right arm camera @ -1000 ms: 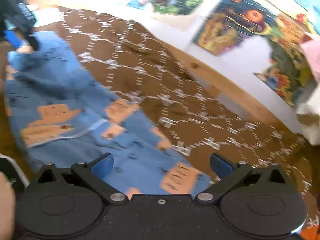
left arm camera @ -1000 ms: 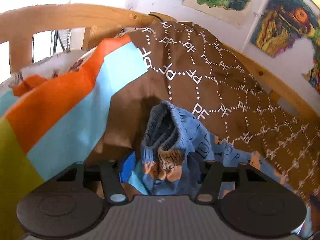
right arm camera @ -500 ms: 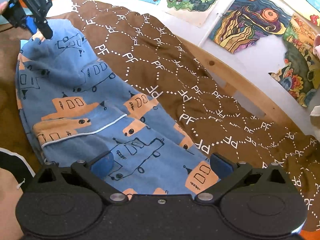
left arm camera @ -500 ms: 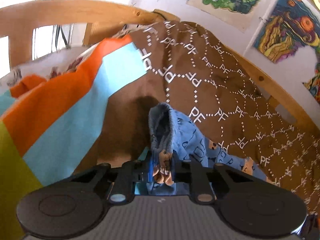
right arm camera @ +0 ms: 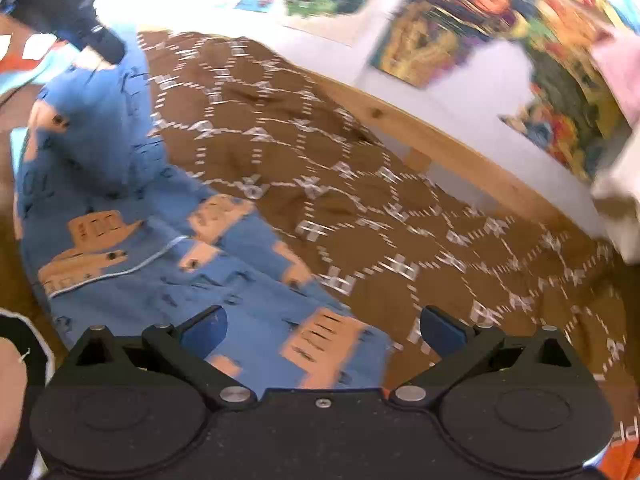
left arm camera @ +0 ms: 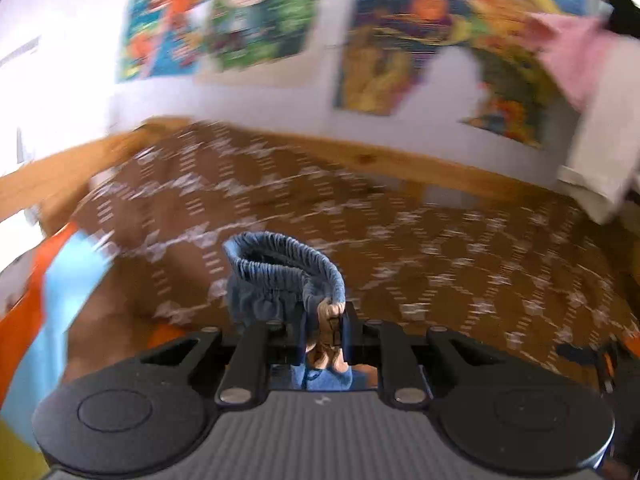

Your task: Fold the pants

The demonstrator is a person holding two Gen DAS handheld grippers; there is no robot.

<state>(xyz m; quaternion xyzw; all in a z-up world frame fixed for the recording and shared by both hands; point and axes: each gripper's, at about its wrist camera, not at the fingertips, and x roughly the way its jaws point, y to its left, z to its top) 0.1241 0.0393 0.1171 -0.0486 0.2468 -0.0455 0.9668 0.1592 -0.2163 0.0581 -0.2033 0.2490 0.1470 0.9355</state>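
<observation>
My left gripper was pinched tight on the gathered elastic waistband of the blue pants, the bunched cloth rising in a loop just ahead of my fingers. In the right wrist view that same left gripper showed at the upper left, lifting the waist end of the pants off the bed so the fabric hung in a peak beneath it.

The rest of the pants lay spread over the brown bedspread, which carried a white hexagon pattern. The blue cloth showed orange vehicle prints and dark outline drawings, with a thin pale seam line curving across one leg. The leg end reached down toward my right gripper, whose blue-padded fingers stood wide apart with nothing between them, hovering just above the lower edge of the pants.

A wooden bed rail ran along the far side of the bedspread, against a white wall hung with colourful posters. At the left of my left wrist view lay an orange and light blue striped blanket. Both views were blurred.
</observation>
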